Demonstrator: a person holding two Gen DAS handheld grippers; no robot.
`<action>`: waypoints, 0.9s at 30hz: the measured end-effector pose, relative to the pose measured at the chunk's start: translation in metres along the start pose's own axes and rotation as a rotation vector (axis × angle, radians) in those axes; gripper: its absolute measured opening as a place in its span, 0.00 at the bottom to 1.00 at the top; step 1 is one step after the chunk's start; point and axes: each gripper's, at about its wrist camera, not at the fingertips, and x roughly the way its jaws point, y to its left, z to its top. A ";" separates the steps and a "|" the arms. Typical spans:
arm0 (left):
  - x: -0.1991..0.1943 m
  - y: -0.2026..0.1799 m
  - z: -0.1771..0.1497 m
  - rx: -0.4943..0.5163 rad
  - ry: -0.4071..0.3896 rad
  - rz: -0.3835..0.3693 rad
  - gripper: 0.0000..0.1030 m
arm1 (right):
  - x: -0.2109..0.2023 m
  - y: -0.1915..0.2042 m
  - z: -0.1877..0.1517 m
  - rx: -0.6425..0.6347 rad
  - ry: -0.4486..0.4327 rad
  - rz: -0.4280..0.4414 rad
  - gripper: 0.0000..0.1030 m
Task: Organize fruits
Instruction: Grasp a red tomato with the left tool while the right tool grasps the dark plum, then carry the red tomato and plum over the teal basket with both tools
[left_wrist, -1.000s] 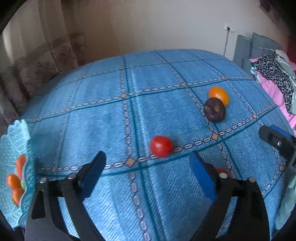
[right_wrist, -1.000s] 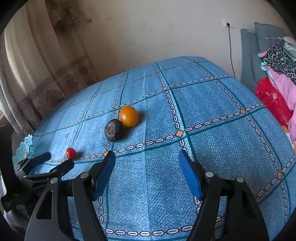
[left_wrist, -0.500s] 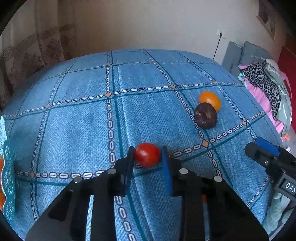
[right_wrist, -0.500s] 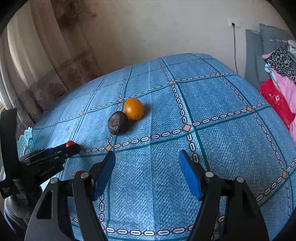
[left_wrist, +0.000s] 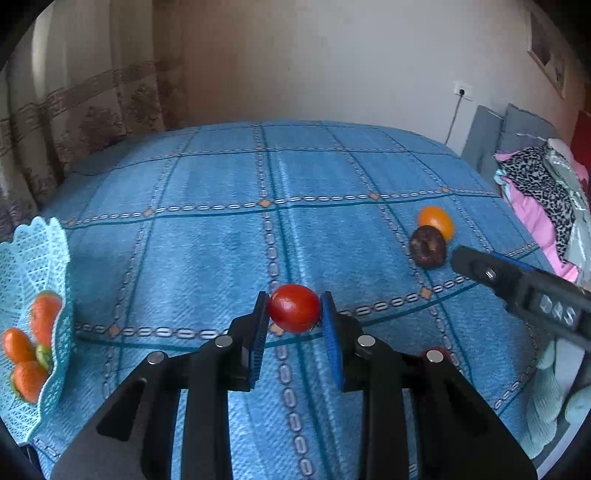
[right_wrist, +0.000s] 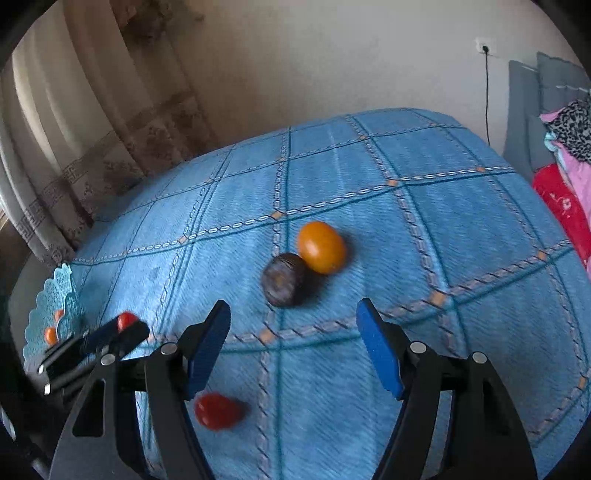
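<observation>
It was a home, likely a bedroom: patterned curtains (left_wrist: 92, 110) hung at the far left, a wall socket (left_wrist: 463, 90) with a trailing cord sat on the far plaster wall, and heaped clothes (left_wrist: 543, 192) and grey cushions (left_wrist: 517, 133) lay at right.

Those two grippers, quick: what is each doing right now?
Left gripper: shut on the small round red tomato.
Right gripper: open, holding nothing.

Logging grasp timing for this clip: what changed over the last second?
The left tool closed on the red tomato. The right tool stayed open and moved toward the dark fruit and orange fruit, which stayed touching. The basket kept its fruit.
</observation>
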 end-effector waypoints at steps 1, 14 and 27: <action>0.000 0.002 -0.001 -0.001 0.003 0.007 0.28 | 0.003 0.001 0.002 0.003 0.005 -0.001 0.68; -0.001 0.012 -0.005 -0.026 0.015 0.009 0.28 | 0.046 0.032 0.016 -0.053 -0.016 -0.189 0.68; 0.002 0.011 -0.008 -0.026 0.018 0.015 0.28 | 0.041 0.020 0.003 -0.073 -0.012 -0.177 0.39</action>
